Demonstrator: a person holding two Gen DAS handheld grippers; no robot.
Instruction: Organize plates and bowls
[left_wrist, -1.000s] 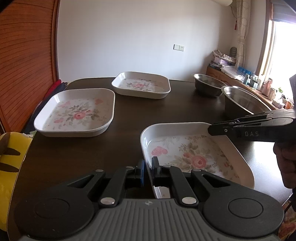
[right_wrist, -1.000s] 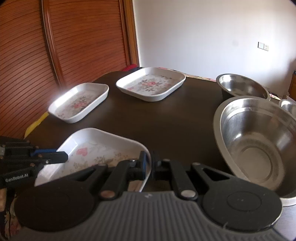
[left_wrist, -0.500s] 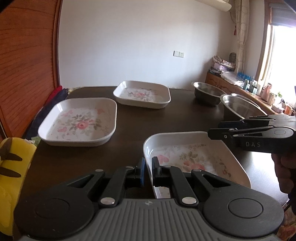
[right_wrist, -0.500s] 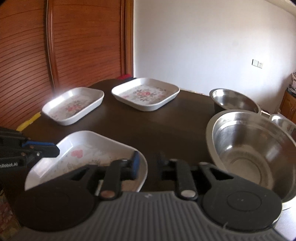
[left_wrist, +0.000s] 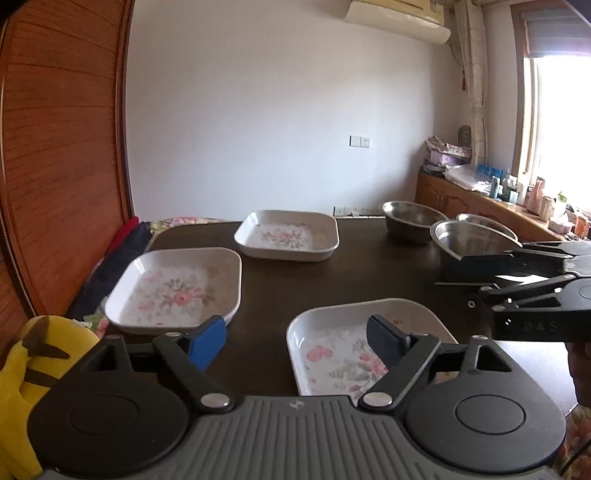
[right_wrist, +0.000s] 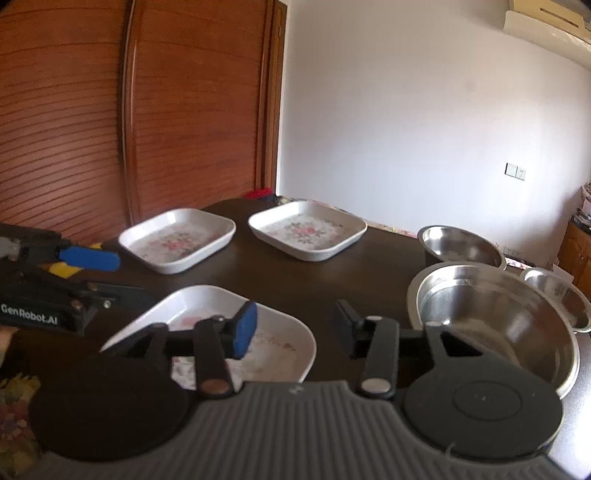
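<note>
The near plate (left_wrist: 364, 343) lies flat on the dark tabletop (left_wrist: 332, 280), in front of both tools, and it looks stiff, light and glossy, so I judge its raised rim is the best place to grip. The left tool (left_wrist: 295, 338) and the right tool (right_wrist: 293, 326) have just been opening; nothing is between their jaws, and both point gently downward over its near edge.

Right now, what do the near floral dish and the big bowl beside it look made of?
Near floral dish: glossy white glazed ceramic or melamine, printed pink roses; the look leaves it open. Big bowl: stainless steel, brushed and shiny, with mirror-like reflections and a thin rolled rim.
</note>
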